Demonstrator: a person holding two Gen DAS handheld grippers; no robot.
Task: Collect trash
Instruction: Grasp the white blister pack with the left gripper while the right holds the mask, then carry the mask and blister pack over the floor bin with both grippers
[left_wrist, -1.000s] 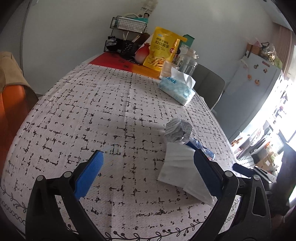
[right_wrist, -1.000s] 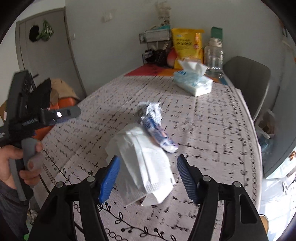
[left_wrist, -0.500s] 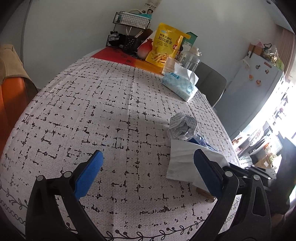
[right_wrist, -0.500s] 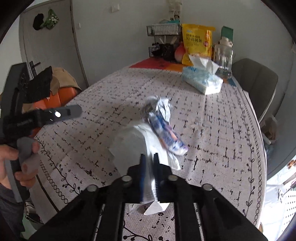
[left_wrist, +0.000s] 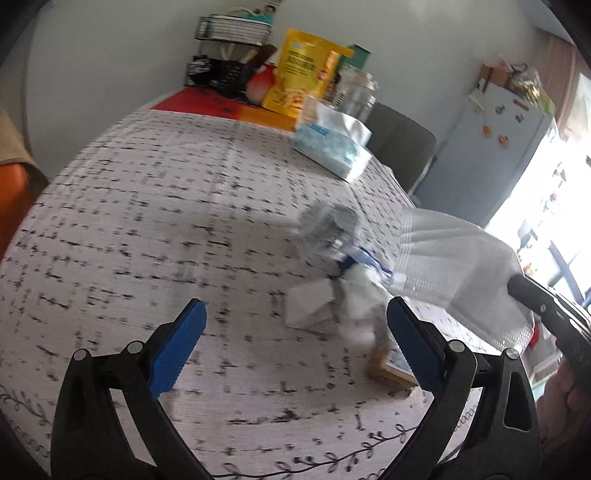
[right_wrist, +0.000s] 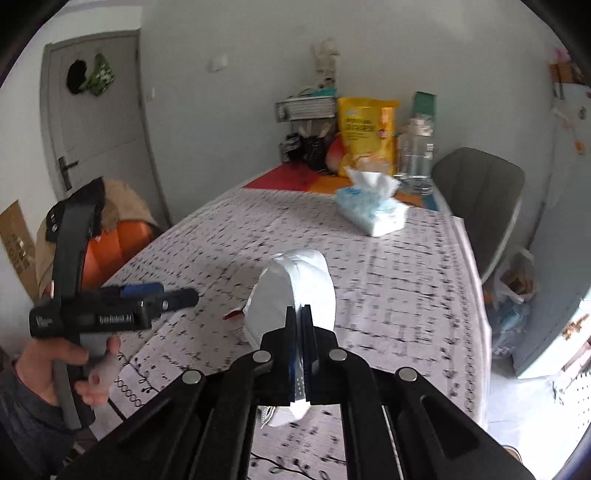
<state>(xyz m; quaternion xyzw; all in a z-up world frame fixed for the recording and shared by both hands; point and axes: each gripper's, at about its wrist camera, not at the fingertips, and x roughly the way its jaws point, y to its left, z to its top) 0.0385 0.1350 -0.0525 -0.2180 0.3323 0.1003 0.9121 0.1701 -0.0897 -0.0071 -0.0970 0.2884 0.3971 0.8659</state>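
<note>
My right gripper is shut on a white face mask and holds it above the table; the mask also shows in the left wrist view, hanging from the right gripper. My left gripper is open and empty, low over the table. In front of it lie a crumpled silver wrapper, a blue and white wrapper, crumpled white tissue and a small flat box. The left gripper also shows in the right wrist view.
A tissue pack lies farther back on the patterned tablecloth. A yellow snack bag, a jar, a wire rack and other items stand at the far end. A grey chair and a bag of rubbish are on the right.
My right gripper closed on the face mask and lifted it off the table, uncovering the tissue and the small box. My left gripper moved a little towards the trash pile.
</note>
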